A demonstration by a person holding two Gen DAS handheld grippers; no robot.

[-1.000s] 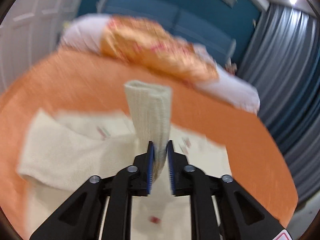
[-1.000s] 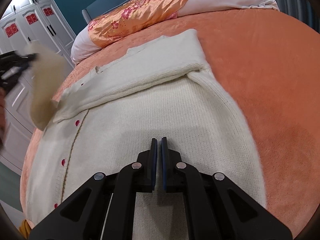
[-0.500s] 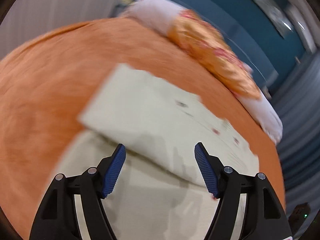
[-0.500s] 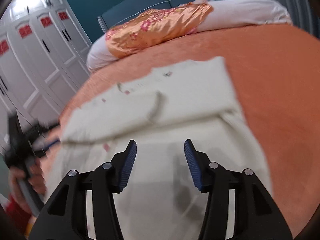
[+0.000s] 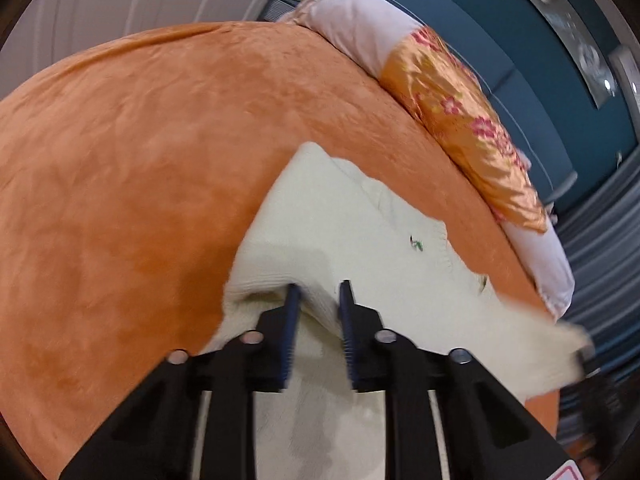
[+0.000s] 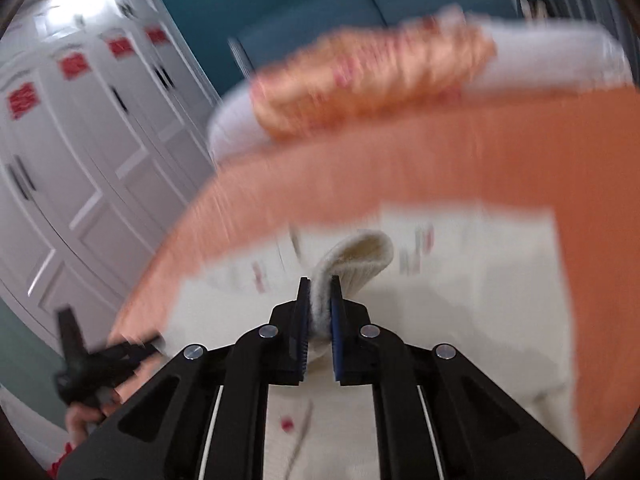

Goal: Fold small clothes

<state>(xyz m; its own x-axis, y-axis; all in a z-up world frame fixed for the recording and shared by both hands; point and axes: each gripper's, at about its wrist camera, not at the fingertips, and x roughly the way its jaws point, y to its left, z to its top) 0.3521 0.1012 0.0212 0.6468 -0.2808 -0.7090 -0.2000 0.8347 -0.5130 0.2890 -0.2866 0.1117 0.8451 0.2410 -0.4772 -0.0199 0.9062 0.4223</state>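
Observation:
A cream knit cardigan (image 5: 360, 240) with small red buttons lies flat on the orange bedspread (image 5: 140, 160). My left gripper (image 5: 318, 296) is shut on the folded left edge of the cardigan, low on the bed. My right gripper (image 6: 318, 292) is shut on a cream cuffed sleeve end (image 6: 352, 256), which stands up in a loop above the cardigan body (image 6: 480, 300). The left gripper also shows in the right wrist view (image 6: 120, 354) at the bed's left edge. The right wrist view is blurred.
An orange floral satin pillow (image 5: 472, 120) and a white pillow (image 5: 352, 32) lie at the head of the bed against a teal headboard (image 5: 520, 60). White wardrobe doors (image 6: 80, 160) stand to the left. Grey curtains (image 5: 600, 260) hang on the right.
Both grippers were open half a second ago and have now closed. The left has taken the cardigan's folded side edge; the right has taken the sleeve end and lifted it.

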